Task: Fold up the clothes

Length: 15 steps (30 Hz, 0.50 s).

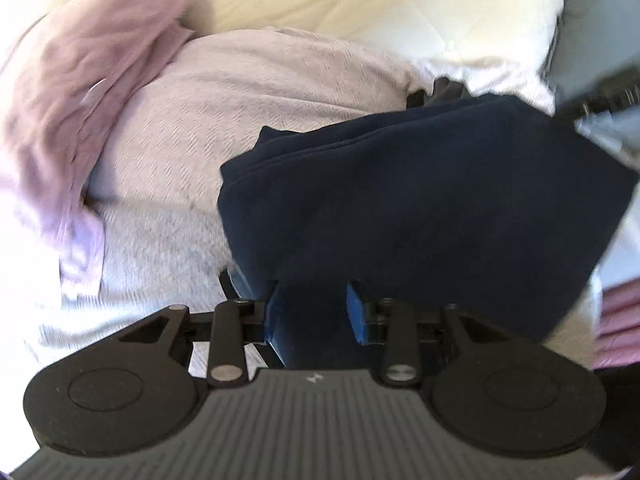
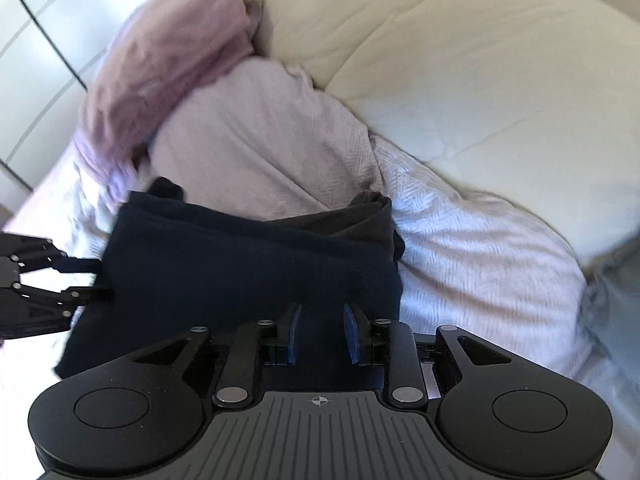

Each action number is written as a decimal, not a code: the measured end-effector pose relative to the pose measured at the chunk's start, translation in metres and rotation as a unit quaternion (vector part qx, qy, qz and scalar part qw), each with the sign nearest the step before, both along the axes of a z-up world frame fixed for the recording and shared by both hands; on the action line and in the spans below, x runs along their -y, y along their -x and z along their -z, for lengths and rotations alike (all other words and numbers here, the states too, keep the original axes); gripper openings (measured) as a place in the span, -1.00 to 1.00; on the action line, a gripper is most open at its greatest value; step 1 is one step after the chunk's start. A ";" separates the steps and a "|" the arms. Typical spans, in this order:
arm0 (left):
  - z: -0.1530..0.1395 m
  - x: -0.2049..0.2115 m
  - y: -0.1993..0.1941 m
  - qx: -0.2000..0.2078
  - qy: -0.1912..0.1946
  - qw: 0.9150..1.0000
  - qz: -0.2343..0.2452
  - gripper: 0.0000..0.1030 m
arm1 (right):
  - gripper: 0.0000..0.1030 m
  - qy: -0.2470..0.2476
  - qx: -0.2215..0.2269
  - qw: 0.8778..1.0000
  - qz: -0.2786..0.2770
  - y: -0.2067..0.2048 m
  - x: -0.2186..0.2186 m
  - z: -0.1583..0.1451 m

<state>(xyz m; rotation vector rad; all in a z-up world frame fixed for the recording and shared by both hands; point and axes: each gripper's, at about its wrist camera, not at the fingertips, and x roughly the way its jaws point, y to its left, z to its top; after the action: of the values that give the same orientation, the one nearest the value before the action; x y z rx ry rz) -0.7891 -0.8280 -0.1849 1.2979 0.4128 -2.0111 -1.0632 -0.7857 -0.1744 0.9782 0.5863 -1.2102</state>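
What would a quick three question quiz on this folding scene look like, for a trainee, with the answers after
1. True or false: the navy garment lies spread flat in a single layer.
2. Multiple choice: in the right wrist view, the mauve garment sits A) beyond the navy one, up and to the left, B) between the right tool's fingers, C) on the cream duvet.
3. Fill in: navy cloth sits between the blue pads of the ____ tool in the left wrist view.

Key:
1. False, stacked folded layers show along its edge.
2. A.
3. Left.
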 end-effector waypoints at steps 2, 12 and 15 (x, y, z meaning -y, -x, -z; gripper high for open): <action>-0.004 -0.017 -0.011 -0.012 -0.014 1.000 -0.012 -0.40 | -0.26 0.002 -0.002 1.000 0.002 -0.006 -0.023 -0.005; 0.000 -0.060 -0.027 -0.022 0.006 0.997 -0.069 -0.30 | -0.18 0.010 -0.008 1.000 -0.005 -0.024 -0.054 0.008; -0.005 -0.086 -0.044 -0.041 0.018 0.995 -0.088 -0.16 | 0.20 0.036 -0.018 0.999 0.013 -0.026 -0.078 -0.005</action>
<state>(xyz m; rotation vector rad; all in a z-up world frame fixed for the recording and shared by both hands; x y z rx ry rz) -0.7456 -0.7425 -0.1798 1.1185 0.5091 -1.9190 -1.0368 -0.7078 -0.1699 0.9076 0.5562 -1.2661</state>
